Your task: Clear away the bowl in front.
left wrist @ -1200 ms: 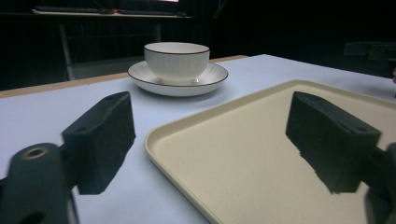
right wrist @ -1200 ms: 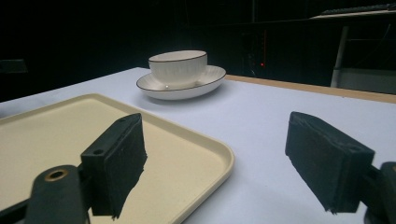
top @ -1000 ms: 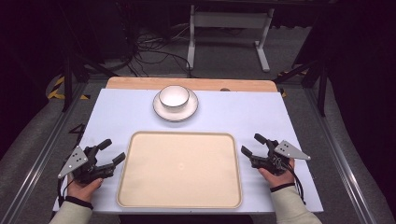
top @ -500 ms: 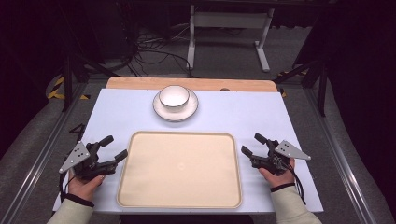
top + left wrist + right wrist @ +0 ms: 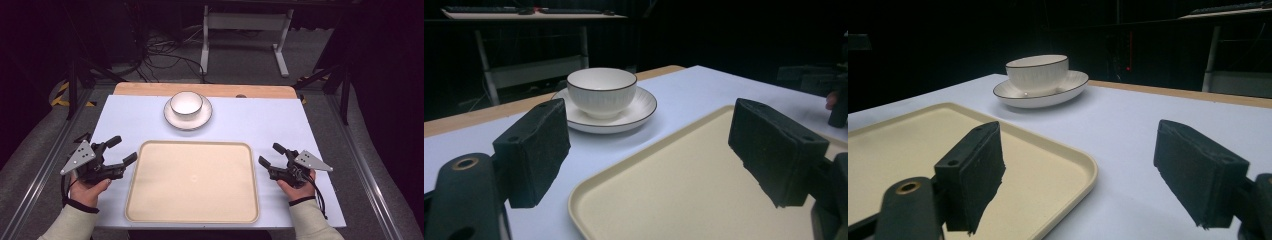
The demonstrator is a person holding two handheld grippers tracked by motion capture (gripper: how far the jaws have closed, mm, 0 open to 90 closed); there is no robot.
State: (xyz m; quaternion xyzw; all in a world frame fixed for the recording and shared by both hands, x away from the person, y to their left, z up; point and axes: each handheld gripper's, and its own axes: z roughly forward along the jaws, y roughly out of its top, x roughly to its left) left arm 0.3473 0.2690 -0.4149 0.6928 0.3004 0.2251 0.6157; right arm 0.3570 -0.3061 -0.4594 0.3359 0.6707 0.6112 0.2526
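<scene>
Two tools, both with jaws spread wide, gripping nothing: left tool (image 5: 121, 150) beside tray's left edge, right tool (image 5: 272, 155) beside its right. Cream plastic tray (image 5: 192, 181), rounded corners, long axis across desk (image 5: 270, 117). White ribbed bowl (image 5: 186, 104) upright on saucer (image 5: 189, 119) behind tray, lots of bare desk around.

On your tabletop (image 5: 125, 120) the tray (image 5: 192, 182) lies at centre; at 12 o'clock from it a bowl (image 5: 186, 103) sits on a saucer (image 5: 188, 118). Your hand-held grippers flank the tray: left hand-held gripper (image 5: 122, 150) at 9, right hand-held gripper (image 5: 271, 155) at 3.
</scene>
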